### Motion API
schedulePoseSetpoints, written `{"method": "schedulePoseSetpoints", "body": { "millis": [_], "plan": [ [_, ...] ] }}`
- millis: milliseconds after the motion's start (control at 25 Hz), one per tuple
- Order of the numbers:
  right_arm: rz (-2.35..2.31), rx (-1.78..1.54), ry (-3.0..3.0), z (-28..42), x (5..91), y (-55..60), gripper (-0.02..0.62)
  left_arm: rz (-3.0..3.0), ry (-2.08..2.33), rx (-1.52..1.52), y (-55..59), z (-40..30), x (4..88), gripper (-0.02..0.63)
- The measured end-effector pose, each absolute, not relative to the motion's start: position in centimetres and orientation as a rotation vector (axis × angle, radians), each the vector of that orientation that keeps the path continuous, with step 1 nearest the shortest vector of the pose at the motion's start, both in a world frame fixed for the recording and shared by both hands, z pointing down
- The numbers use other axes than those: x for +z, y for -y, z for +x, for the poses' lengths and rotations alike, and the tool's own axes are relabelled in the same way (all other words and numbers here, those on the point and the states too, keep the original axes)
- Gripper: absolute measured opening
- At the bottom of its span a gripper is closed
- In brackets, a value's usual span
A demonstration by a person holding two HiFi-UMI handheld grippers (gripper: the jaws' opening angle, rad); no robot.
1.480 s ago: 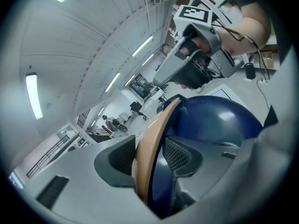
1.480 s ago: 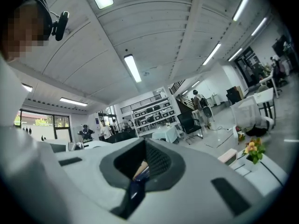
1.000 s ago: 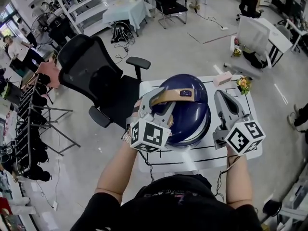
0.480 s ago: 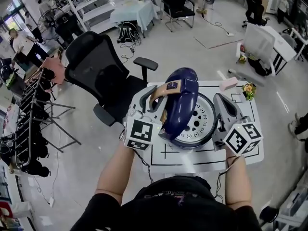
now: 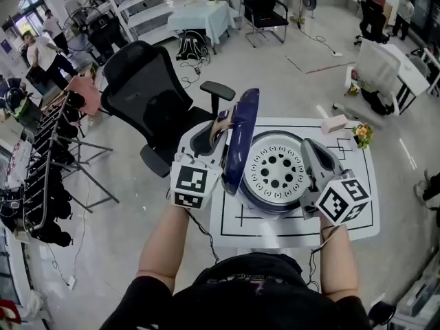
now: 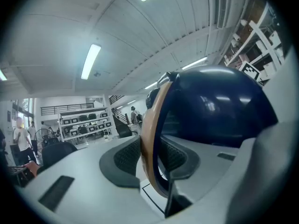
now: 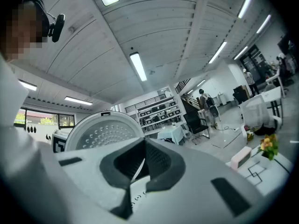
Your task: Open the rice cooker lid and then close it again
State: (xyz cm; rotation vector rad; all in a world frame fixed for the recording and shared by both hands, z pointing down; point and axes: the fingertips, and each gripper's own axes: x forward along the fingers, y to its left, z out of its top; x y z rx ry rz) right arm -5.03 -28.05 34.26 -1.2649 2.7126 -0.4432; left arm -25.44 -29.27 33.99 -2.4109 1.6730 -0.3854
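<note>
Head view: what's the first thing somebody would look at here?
The big dark blue rice cooker lid, standing up on its edge in the middle of the white table. Just right of it shines a round white plate full of holes. The left gripper is at the lid's tan handle, its jaws closing with the handle between them.

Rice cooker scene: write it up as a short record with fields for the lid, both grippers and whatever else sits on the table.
rice cooker: dark blue, on the white table
lid: open, nearly on edge at the left, perforated inner face showing
left gripper: jaws closing, tan handle between its pads
right gripper: shut, empty, to the right of the lid
other items: pink block and flowers at the table's far right
</note>
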Motion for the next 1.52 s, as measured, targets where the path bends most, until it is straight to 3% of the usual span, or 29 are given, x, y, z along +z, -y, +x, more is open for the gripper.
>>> {"method": "schedulePoseSetpoints", "body": {
  "millis": [920, 1520],
  "plan": [
    [-1.24, -0.448, -2.76, -9.4, 34.9, 27.4, 0.002, -2.516, -1.766, -0.22, 29.2, -30.3, 35.2, 0.121],
    [-1.114, -0.445, -2.807, -10.0, 34.4, 24.8, 0.002, -2.448, -1.952, -0.179, 23.6, -32.7, 35.5, 0.231]
  ]
}}
